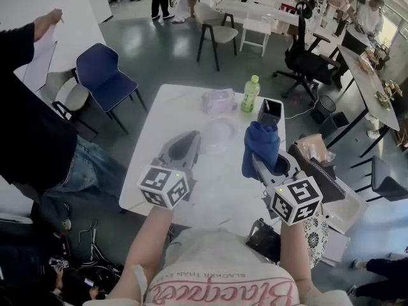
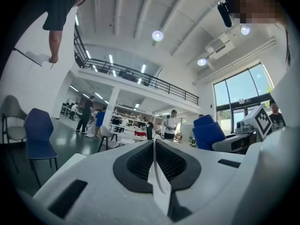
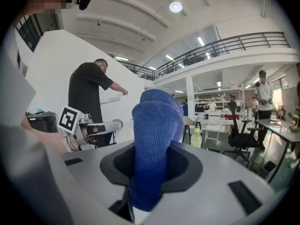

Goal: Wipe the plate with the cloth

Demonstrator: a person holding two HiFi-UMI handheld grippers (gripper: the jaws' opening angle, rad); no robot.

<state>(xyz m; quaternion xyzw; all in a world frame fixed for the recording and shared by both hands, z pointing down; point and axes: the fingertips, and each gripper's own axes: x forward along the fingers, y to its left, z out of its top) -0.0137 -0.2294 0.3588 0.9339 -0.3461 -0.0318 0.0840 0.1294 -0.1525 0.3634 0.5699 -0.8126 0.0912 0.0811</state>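
Note:
A clear plate (image 1: 220,134) lies on the white table (image 1: 167,116), just right of the tip of my left gripper (image 1: 190,139). In the left gripper view the left gripper (image 2: 154,148) has its jaws together, and only a thin white edge shows between the pads. I cannot tell what that edge is. My right gripper (image 1: 260,163) is raised over the table's right side and is shut on a blue cloth (image 1: 261,145). In the right gripper view the cloth (image 3: 155,125) stands up out of the right gripper (image 3: 150,170) and hides its pads.
A green bottle (image 1: 250,94), a clear lidded container (image 1: 218,99) and a dark open box (image 1: 269,111) stand at the table's far edge. A blue chair (image 1: 106,76) and a person in black (image 1: 25,126) are on the left. Boxes (image 1: 319,167) sit to the table's right.

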